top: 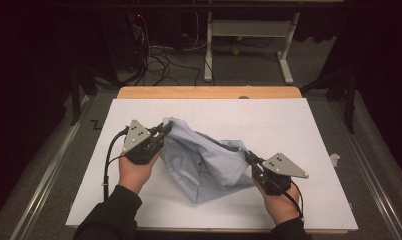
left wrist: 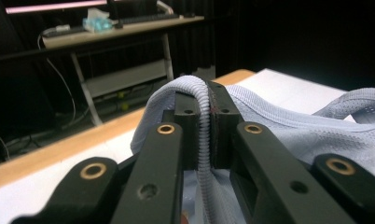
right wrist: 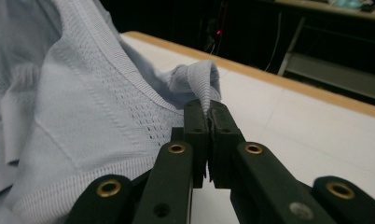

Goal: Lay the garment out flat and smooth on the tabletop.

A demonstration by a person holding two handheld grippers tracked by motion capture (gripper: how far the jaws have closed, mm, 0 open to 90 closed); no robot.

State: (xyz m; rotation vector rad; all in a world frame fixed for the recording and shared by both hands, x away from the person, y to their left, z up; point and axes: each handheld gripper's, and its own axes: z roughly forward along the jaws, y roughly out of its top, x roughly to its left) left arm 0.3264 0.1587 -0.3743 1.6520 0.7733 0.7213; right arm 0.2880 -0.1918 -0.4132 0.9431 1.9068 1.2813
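**Pale blue garment pinched at both ends above the counter**

Left hand-held gripper point(top: 161, 131) clamped tight on a ribbed hem of the pale blue garment point(top: 204, 162), the ribbing squeezed between the pads in the left gripper view point(left wrist: 204, 126). Right hand-held gripper point(top: 249, 157) likewise closed on a folded ribbed edge, a tuft of it poking up past the jaw tips in the right gripper view point(right wrist: 206, 121). Garment slung between the two, bunched and sagging in the middle, its lower part resting on the white counter point(top: 309, 130). Mesh panels visible in the knit. Wooden strip point(top: 209, 92) along the counter's far edge, a desk frame point(top: 246, 35) and cables point(top: 159, 60) on the floor beyond
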